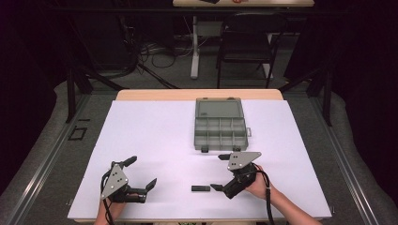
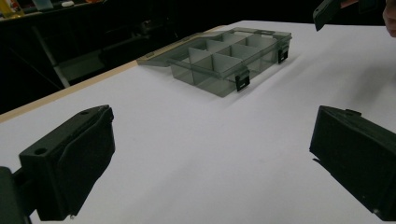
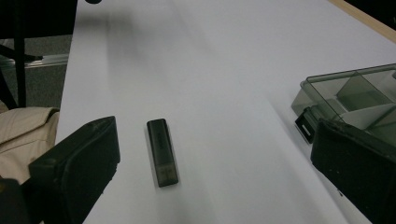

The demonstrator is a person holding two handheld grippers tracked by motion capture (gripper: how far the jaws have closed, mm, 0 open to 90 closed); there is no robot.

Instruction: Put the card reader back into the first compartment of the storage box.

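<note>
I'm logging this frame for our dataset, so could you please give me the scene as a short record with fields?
surface: white table
organizer box: lid open, compartments look empty
USB stick: flat on table, near the front edge
left gripper: open, holding nothing
right gripper: open, one jaw beside the stick, not touching it
person: a hand on each gripper

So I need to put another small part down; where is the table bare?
Bare: the wide stretch left of the open organizer box, above the left gripper, and the strip right of the box. Crowded: the near middle, where the black stick lies just off the right gripper.
</note>
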